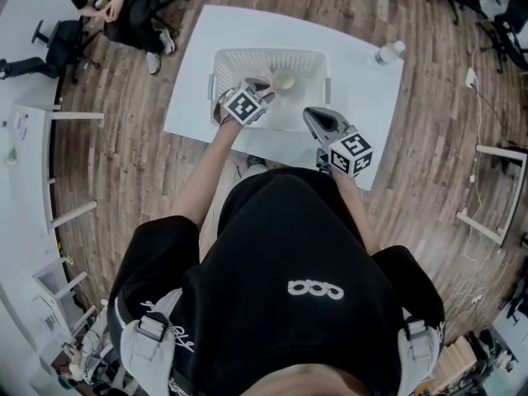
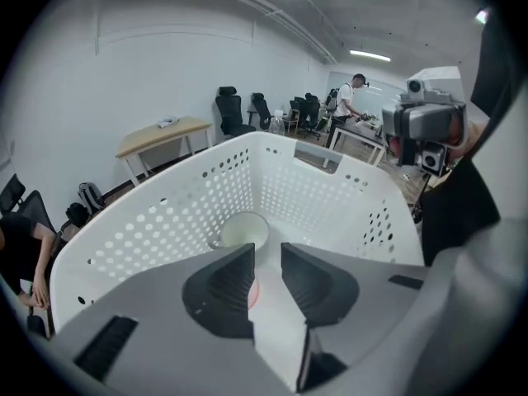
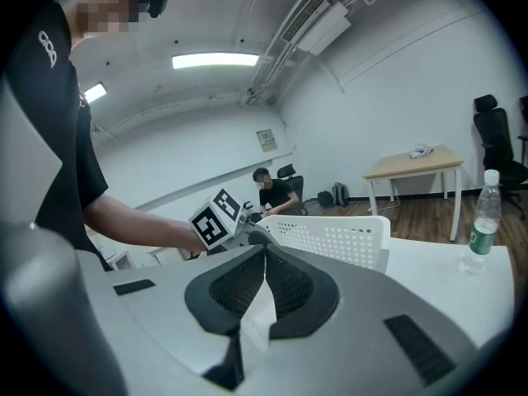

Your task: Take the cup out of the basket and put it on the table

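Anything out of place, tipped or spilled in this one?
Nothing stands out. The cup sits inside the basket, the bottle stands upright on the table, and no spill or damage shows.

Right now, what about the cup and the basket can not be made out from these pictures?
- Cup: its near part is hidden behind the left gripper in the left gripper view; too small for detail in the head view.
- Cup, right gripper view: hidden behind the basket wall.
- Basket floor, head view: partly covered by the left gripper.
- Bottle label: too small to read.
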`<move>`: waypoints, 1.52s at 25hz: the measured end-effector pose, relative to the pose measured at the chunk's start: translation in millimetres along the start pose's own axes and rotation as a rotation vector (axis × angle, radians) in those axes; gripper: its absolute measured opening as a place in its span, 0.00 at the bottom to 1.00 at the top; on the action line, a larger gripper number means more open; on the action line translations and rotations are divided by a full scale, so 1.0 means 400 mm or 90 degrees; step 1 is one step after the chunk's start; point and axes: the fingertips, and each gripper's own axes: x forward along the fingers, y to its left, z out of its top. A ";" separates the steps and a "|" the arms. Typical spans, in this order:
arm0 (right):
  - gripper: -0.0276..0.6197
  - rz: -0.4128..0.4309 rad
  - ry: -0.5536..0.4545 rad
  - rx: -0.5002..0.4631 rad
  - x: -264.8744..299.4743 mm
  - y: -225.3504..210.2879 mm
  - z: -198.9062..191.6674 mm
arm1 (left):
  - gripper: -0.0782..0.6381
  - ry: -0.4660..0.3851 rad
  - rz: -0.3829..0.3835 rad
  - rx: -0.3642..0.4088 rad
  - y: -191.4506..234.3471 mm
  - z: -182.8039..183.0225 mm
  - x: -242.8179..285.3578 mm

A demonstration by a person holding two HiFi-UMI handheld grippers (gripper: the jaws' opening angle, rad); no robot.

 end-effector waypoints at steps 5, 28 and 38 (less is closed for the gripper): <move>0.08 -0.005 0.005 0.005 0.022 -0.011 0.003 | 0.24 0.055 -0.013 0.034 0.023 -0.036 0.065; 0.08 -0.038 0.012 0.031 0.036 -0.067 -0.008 | 0.21 0.235 -0.039 0.105 0.038 -0.170 0.215; 0.08 -0.065 -0.011 0.058 -0.008 -0.110 0.000 | 0.18 0.240 -0.030 0.135 0.042 -0.173 0.214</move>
